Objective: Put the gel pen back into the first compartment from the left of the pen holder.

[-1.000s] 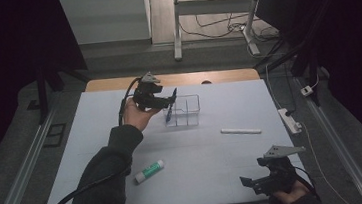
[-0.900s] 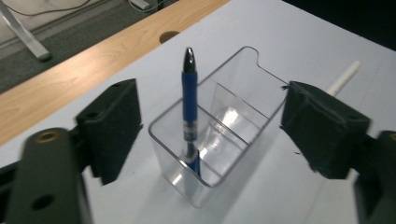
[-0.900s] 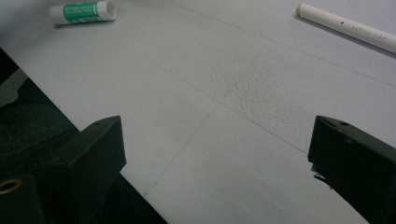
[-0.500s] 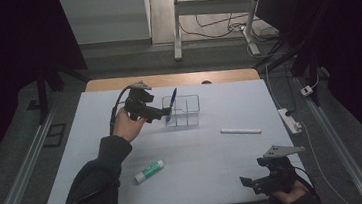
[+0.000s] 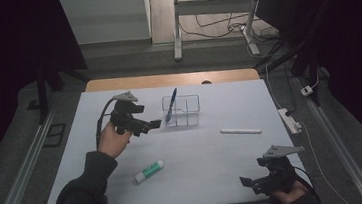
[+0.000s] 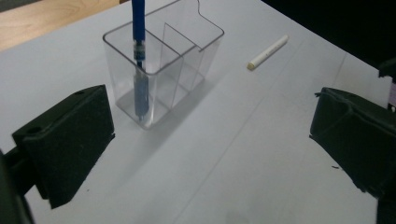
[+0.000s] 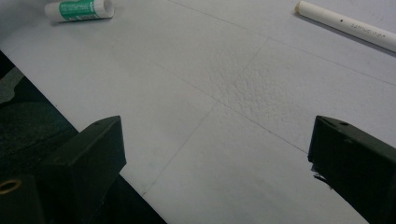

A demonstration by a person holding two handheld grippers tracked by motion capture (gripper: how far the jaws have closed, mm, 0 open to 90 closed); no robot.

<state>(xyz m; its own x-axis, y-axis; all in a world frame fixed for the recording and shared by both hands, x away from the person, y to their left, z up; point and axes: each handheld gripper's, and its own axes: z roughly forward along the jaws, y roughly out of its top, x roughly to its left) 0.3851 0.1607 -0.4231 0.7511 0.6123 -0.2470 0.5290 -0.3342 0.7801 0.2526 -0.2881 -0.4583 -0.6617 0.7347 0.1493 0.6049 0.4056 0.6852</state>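
The pen (image 6: pixel 138 70) stands tilted in the end compartment of the clear holder (image 6: pixel 187 51), upper left of the left gripper view, its top cut off by the frame edge. The left hand-held gripper (image 5: pixel 150 126), just left of the holder in the high view, has just been opening and is spread, nothing between. The right hand-held gripper (image 5: pixel 251 183), lower right, is spread over bare counter (image 7: pixel 224 93). Its view makes the glue stick's (image 7: pixel 79 9) green label plain.

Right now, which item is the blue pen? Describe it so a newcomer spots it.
On the white table, find the clear divided holder near the far edge. The blue pen stands tilted in its left compartment, the only upright item; the white marker and glue stick lie flat.
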